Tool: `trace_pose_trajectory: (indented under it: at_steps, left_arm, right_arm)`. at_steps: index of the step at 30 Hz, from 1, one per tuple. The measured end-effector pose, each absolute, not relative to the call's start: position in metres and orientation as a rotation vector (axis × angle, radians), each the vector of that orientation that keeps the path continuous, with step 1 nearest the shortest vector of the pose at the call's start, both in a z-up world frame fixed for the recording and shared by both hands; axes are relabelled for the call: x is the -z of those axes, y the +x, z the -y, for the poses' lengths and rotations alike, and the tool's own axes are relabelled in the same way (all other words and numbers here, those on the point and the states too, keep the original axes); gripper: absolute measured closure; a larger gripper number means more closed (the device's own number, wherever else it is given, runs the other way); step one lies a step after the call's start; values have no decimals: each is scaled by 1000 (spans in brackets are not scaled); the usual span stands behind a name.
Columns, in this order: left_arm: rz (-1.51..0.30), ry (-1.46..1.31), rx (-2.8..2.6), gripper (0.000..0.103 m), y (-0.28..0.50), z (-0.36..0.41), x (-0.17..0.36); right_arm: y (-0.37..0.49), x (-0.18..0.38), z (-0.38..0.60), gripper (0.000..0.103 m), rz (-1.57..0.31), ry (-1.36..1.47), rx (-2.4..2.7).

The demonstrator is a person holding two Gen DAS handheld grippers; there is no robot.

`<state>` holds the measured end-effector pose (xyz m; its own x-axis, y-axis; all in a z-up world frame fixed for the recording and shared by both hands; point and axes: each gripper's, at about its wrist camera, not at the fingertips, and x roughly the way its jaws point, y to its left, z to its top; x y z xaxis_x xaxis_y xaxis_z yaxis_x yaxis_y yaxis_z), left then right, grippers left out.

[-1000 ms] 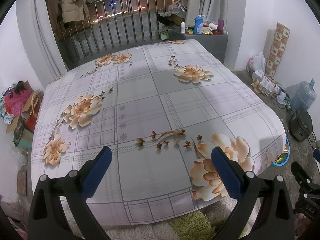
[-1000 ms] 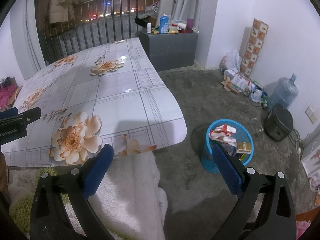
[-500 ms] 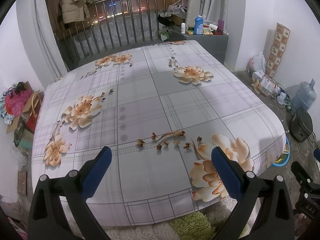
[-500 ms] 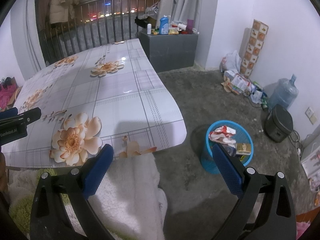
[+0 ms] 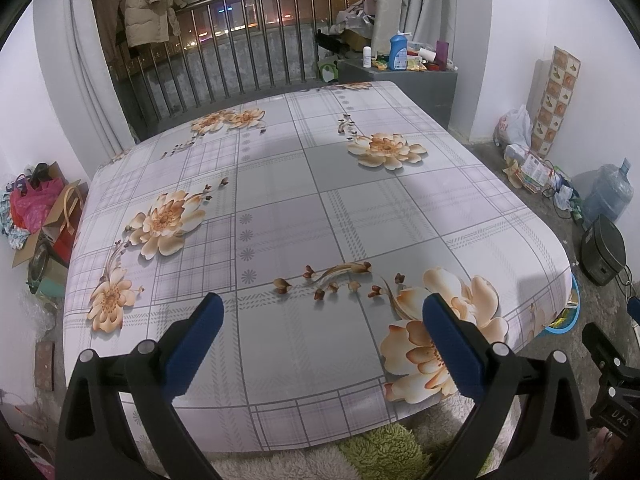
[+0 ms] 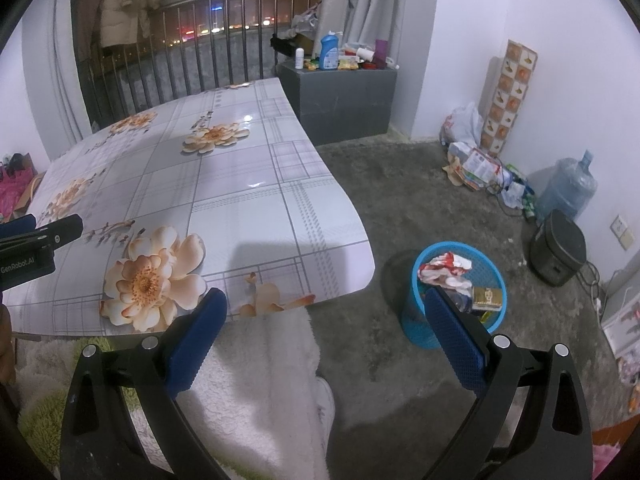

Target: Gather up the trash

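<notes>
Jaws on both my left gripper and right gripper gape wide and empty over the flowered counter, trash already heaped in the blue basket near right, which a careless swing could tip.

Black gripper frames, silver screws, blue textured fingers; "GenRobot.AI" marking.

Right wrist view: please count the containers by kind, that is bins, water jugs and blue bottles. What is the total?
Bin: 1
Water jug: 1
Blue bottle: 1
Total: 3
</notes>
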<state>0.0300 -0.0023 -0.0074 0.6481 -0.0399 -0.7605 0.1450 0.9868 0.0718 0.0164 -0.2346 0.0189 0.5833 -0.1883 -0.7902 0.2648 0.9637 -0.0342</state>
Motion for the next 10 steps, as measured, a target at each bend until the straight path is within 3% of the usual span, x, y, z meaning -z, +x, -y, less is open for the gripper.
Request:
trace_pose_trajectory:
  at_steps: [10]
  left_arm:
    - [-866,127,102,5,28,-3,8]
  right_arm:
    - [17,-19,234,8,-911,91,266]
